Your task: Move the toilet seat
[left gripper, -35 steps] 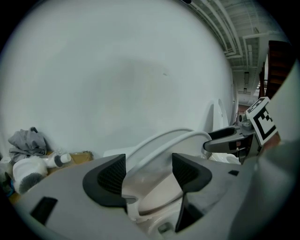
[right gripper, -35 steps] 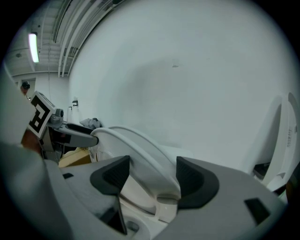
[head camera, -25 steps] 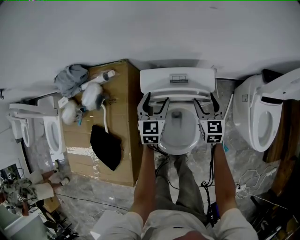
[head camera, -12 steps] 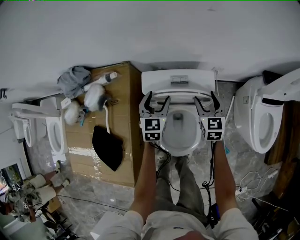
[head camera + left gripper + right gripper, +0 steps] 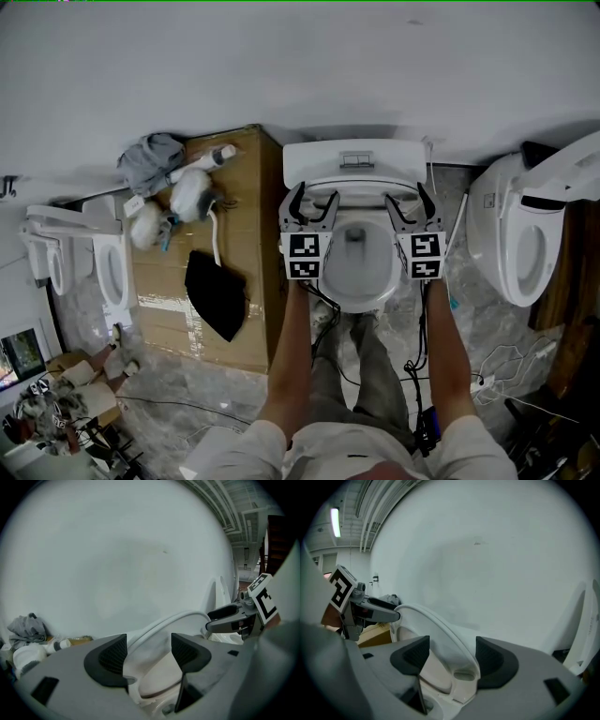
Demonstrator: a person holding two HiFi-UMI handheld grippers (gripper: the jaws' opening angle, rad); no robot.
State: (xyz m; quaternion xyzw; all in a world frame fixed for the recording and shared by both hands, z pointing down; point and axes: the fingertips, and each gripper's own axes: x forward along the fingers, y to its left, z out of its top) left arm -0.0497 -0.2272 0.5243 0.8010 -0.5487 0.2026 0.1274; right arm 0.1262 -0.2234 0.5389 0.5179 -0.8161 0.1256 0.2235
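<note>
Jaws on left gripper (image 5: 316,193) and right gripper (image 5: 406,193) are sitting apart, straddling the raised toilet seat (image 5: 159,625) at 12 o'clock by the tank (image 5: 354,157). Nothing's clamping it, so I reckon it's risking slamming down.

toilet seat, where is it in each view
Head view: toilet seat, centre, raised in front of the cistern.
Left gripper view: lower middle, its rim passing between the parted jaws.
Right gripper view: lower middle, rim likewise between the jaws.
Shared landmark: cardboard box left of the toilet.
</note>
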